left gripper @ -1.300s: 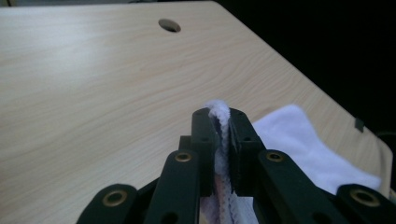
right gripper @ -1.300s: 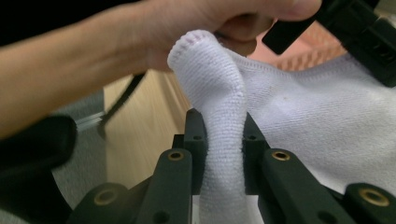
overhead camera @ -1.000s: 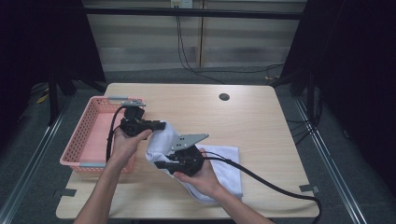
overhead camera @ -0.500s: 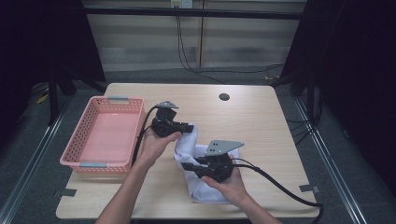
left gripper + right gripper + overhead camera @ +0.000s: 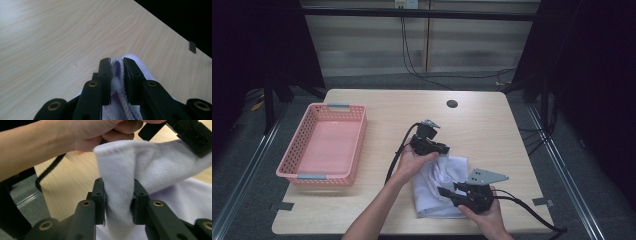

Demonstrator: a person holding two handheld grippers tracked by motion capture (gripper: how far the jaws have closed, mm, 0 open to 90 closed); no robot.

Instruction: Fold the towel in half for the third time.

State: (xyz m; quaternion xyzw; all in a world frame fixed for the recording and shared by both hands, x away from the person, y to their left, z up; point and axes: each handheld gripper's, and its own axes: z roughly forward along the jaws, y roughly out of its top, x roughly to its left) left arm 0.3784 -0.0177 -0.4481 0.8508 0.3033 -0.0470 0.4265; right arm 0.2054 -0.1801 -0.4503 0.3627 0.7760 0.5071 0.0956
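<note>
We have carried towel (image 5: 439, 187) rightward, away from basket (image 5: 323, 145), since a second ago. Left gripper (image 5: 117, 61) clamps hemmed edge; right gripper (image 5: 117, 187) pinches thick fold. Cloth now at table's (image 5: 492, 120) near-right part (half lifted), so we judge spreading or folding comes next.

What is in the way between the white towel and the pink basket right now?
Nothing visible. The white towel, clamped by the left tool and right tool, has bare table between it and the pink basket.
</note>
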